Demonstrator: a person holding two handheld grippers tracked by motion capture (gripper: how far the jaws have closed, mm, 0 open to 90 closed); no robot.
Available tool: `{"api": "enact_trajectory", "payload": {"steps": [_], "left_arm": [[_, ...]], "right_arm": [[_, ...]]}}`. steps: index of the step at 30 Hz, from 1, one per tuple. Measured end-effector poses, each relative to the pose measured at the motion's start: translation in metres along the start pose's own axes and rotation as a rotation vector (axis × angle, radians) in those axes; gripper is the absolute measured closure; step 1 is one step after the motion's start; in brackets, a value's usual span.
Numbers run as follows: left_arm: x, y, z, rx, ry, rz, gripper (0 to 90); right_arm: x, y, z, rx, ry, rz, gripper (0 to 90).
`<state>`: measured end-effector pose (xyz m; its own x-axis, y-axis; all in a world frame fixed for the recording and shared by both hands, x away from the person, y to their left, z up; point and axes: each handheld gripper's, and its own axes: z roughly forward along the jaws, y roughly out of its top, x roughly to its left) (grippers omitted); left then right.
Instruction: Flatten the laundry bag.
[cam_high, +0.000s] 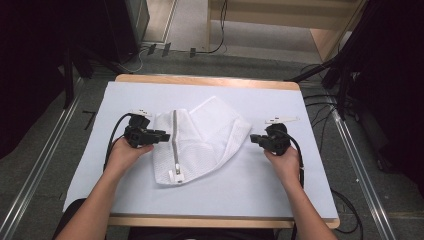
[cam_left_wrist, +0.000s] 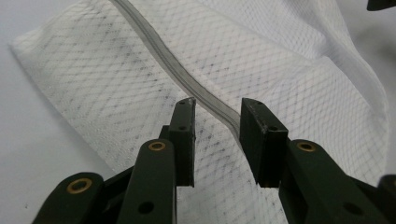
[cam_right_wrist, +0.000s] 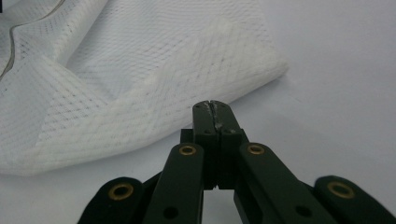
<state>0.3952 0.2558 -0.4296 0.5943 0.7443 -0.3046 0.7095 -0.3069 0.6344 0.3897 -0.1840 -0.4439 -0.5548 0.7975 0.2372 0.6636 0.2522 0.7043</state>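
The white mesh laundry bag lies folded at the middle of the bench, its zipper running along the left part. It looks light, limp and loosely woven, so it would likely sag and snag; the stiffer zipper seam seems the surest hold. The left gripper stands released astride that seam; the right gripper is clenched empty just beside the bag's edge.

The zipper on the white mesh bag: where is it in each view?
High view: zipper runs down the mesh bag, beside the left gripper.
Left gripper view: crosses diagonally between the open jaws.
Right gripper view: top left corner.
Shared landmark: the bag's mesh.
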Motion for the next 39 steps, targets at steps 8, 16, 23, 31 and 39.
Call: {"api": "enact_trajectory", "payload": {"steps": [8,16,23,31,39], "left_arm": [[0.004,0.002,0.003,0.01,0.016,0.004,65.9],[0.021,0.011,-0.002,-0.017,0.056,0.005,65.7],[0.043,0.018,0.005,-0.064,0.089,0.018,56.2],[0.057,0.024,0.019,-0.064,0.143,0.0,46.3],[0.064,0.02,0.026,-0.031,0.153,-0.021,46.9]], "right_arm": [[0.002,0.002,0.0,-0.019,-0.01,-0.011,88.6],[0.004,0.014,0.011,-0.027,-0.021,-0.034,81.1],[-0.009,0.023,0.022,-0.02,-0.032,-0.007,73.5],[-0.019,0.03,0.036,-0.023,-0.04,0.005,55.4],[-0.007,0.041,0.063,0.001,-0.031,-0.033,47.5]]}}
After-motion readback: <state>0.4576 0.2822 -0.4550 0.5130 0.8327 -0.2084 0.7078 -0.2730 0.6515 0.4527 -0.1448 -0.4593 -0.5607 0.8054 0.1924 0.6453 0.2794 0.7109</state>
